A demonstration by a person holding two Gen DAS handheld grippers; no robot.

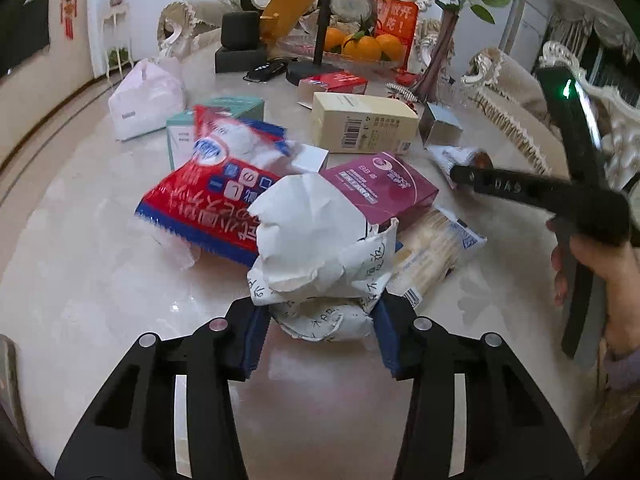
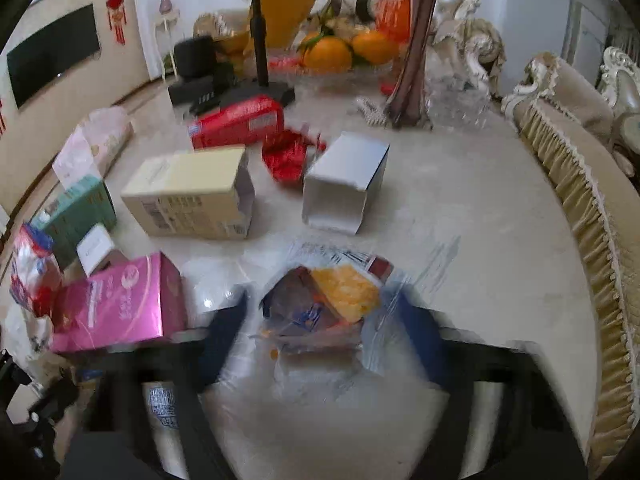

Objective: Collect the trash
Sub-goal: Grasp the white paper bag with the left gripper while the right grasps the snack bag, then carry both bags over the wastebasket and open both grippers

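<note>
My left gripper [image 1: 322, 336] is shut on a crumpled white paper bag [image 1: 320, 240] with handwriting, held over the marble table [image 1: 100, 280]. Behind it lie a red and blue plastic bag [image 1: 216, 192], a magenta box [image 1: 384, 188] and a clear cracker wrapper [image 1: 432, 252]. My right gripper [image 2: 324, 320] is closed around a clear plastic snack wrapper [image 2: 332, 300] with orange and brown print; the view is blurred. The right gripper also shows in the left wrist view [image 1: 464, 174], at the right, over the wrapper.
Loose boxes lie around: cream box [image 2: 188, 196], white open box [image 2: 344, 184], red box [image 2: 240, 120], teal box [image 2: 76, 212], pink box [image 2: 116, 304], red foil wrapper [image 2: 288, 156]. A vase [image 2: 412, 60], oranges [image 2: 328, 54] and a lamp stand [image 2: 260, 24] stand behind. A sofa [image 2: 580, 160] borders the right.
</note>
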